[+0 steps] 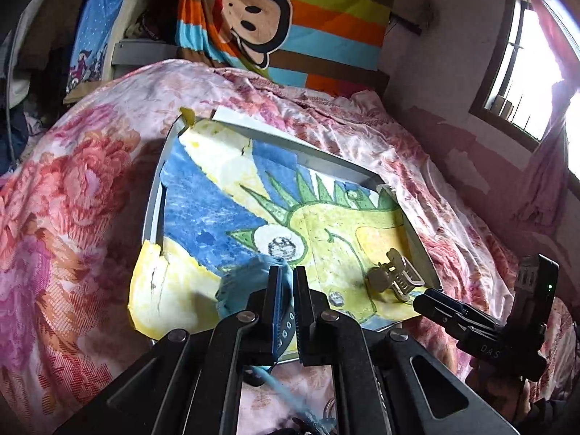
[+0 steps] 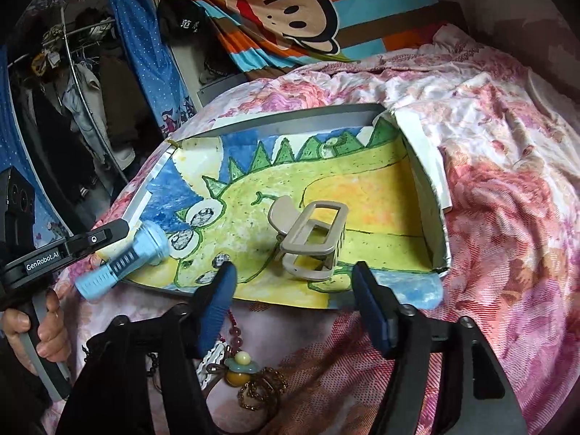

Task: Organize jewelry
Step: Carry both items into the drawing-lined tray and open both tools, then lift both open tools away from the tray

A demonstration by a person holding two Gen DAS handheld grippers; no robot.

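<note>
1. A beige plastic claw hair clip (image 2: 308,239) lay inside a shallow grey-walled tray (image 2: 290,116), on its near right part, resting on a child's crayon drawing of a green spiky creature on blue and yellow paper (image 2: 362,166) that lined the tray floor.
2. A light blue watch-like band with a round face and a dark perforated strap section (image 2: 125,257) crossed the tray's near left corner, its round end over the drawing and its tail end hanging past the edge above the bedcover.
3. The left gripper (image 1: 287,290) was clamped on that blue band (image 1: 250,282), its jaws almost together with the strap pinched between them.
4. The right gripper (image 2: 293,282) stood with its blue-padded fingers (image 2: 217,304) spread wide; nothing was between them, and the hair clip sat just beyond their tips, untouched.
5. More jewellery lay on the bedcover below the right gripper, outside the tray: a string of dark red beads (image 2: 233,326), a pendant with a cream bead and an amber bead (image 2: 239,366), and a coil of brownish-gold chain (image 2: 261,391).
6. The tray sat on a pink floral quilt (image 2: 507,217) covering a bed.
7. A person's hand (image 2: 32,330) held the left gripper's handle at the left edge of the right wrist view.
8. Behind the bed hung a striped cloth printed with a cartoon monkey face (image 1: 253,18); a window (image 1: 525,72) was on the right wall in the left wrist view.
</note>
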